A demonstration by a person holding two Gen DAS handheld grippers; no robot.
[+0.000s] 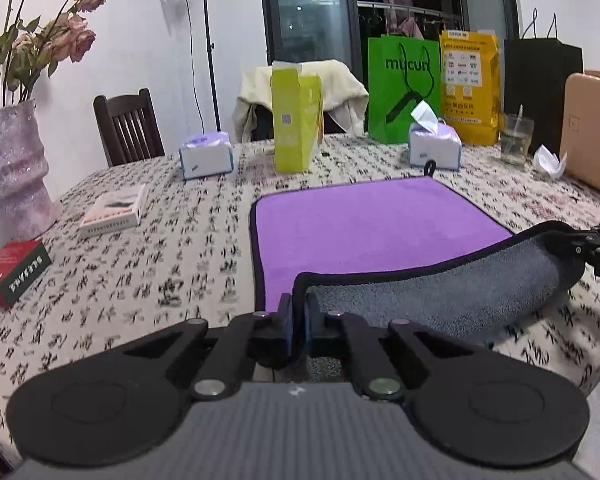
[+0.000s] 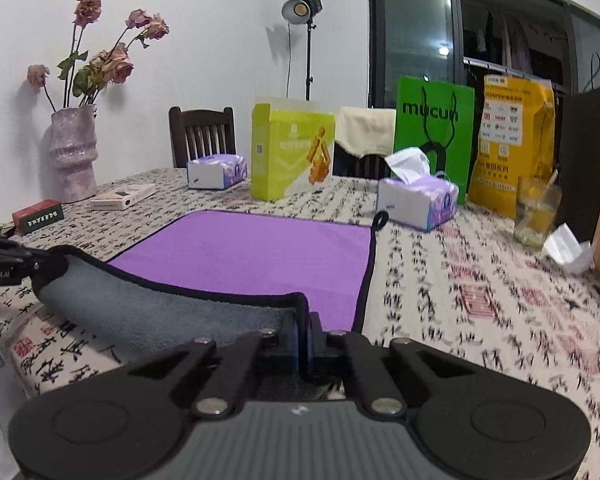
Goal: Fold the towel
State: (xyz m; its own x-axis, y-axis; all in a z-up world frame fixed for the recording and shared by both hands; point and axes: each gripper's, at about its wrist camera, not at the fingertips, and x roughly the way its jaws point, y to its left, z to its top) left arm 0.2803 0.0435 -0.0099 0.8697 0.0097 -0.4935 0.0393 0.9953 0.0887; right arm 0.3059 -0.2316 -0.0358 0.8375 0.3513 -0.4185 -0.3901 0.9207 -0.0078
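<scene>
Both grippers [image 1: 298, 322] [image 2: 303, 338] on lifted towel [image 1: 364, 220] corners

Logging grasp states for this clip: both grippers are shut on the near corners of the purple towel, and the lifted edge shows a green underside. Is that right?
Not quite: the underside is grey, not green, as both wrist views show. The rest holds: the left gripper and right gripper are each shut on a near corner of the purple towel, lifting that edge off the table.
</scene>
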